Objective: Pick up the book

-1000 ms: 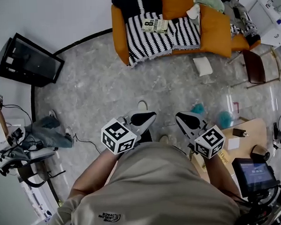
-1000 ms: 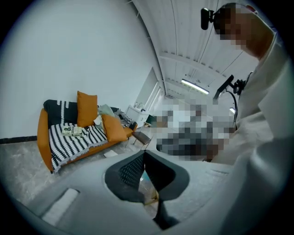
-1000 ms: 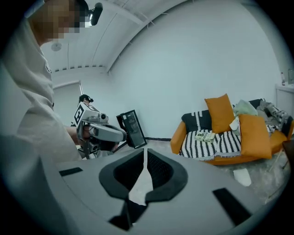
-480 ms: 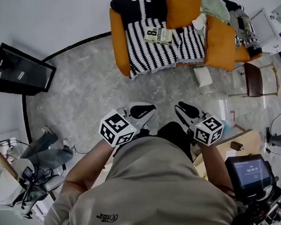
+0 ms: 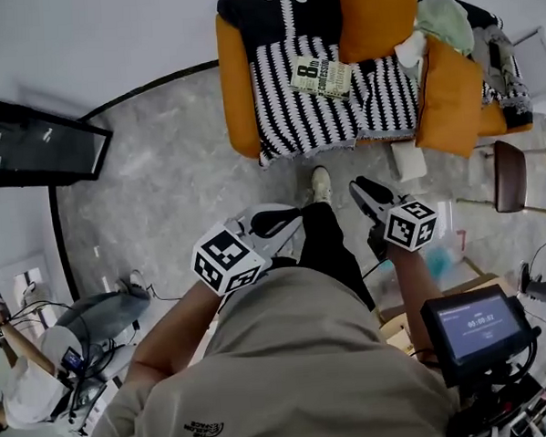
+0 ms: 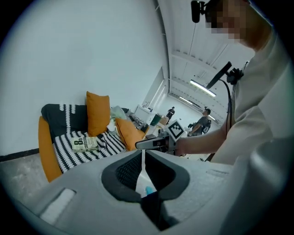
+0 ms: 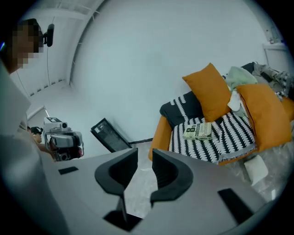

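The book (image 5: pixel 321 76), pale green with a large "8" on its cover, lies flat on the black-and-white striped blanket (image 5: pixel 295 111) of the orange sofa (image 5: pixel 234 96). It shows in the left gripper view (image 6: pixel 85 143) and the right gripper view (image 7: pixel 197 131) too. My left gripper (image 5: pixel 294 217) is over the floor well short of the sofa, its jaws (image 6: pixel 142 153) shut with only a thin slit between the pads. My right gripper (image 5: pixel 359 187) is beside it, open (image 7: pixel 144 157), with nothing between its fingers. Both point toward the sofa.
Orange cushions (image 5: pixel 376 16) and loose clothes (image 5: pixel 445 17) lie on the sofa behind the book. A black screen (image 5: pixel 41 143) lies on the floor at left, and a chair (image 5: pixel 513 175) stands right of the sofa. A person (image 5: pixel 44 380) sits at lower left.
The person holding the grippers has walked toward the sofa, so the sofa and book are nearer and more central. Both grippers came along in front of the body.
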A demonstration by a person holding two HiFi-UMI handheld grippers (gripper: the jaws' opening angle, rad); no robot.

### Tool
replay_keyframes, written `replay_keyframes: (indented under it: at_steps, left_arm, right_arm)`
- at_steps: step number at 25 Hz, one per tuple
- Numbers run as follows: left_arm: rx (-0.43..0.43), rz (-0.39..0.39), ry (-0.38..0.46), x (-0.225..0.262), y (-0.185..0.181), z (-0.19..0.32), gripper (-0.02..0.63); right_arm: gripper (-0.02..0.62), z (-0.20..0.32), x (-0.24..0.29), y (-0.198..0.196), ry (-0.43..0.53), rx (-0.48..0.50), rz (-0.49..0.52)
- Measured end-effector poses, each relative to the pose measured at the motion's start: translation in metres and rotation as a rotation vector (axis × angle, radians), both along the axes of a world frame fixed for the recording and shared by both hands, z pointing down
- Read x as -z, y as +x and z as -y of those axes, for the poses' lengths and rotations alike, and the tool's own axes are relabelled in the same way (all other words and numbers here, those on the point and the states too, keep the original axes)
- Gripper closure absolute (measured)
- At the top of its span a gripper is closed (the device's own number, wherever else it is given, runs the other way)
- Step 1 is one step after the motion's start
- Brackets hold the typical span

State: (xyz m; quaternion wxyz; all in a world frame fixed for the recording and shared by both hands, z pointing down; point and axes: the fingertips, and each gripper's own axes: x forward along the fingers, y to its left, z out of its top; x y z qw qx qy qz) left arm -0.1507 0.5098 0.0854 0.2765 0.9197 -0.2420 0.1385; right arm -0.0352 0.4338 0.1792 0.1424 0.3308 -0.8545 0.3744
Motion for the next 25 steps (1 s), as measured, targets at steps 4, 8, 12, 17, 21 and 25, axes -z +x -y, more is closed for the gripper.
replay_keyframes:
  at_steps: [4,8,12,17,21,25]
  left_arm:
    - [0.020,0.020,-0.005,0.003,0.008,0.035,0.597]
    - [0.030,0.033,-0.054,-0.008,0.026,0.101,0.597]
    - [0.023,0.044,-0.098,-0.033,0.049,0.169,0.598]
    - [0.019,0.039,-0.124,-0.056,0.073,0.233,0.597]
    - [0.002,0.041,-0.148,-0.085,0.089,0.271,0.597]
    - [-0.010,0.036,-0.172,-0.126,0.106,0.307,0.597]
  right_arm:
    - [0.495,0.057,-0.027,0.007,-0.043,-0.002,0.030]
    - [0.495,0.142,-0.074,0.022,-0.133,-0.019,0.076]
    - [0.495,0.222,-0.131,0.041,-0.229,-0.074,0.149]
    - [0.482,0.296,-0.206,0.065,-0.304,-0.148,0.151]
    - [0.454,0.338,-0.270,0.075,-0.380,-0.197,0.164]
    - [0.436,0.378,-0.347,0.089,-0.455,-0.264,0.199]
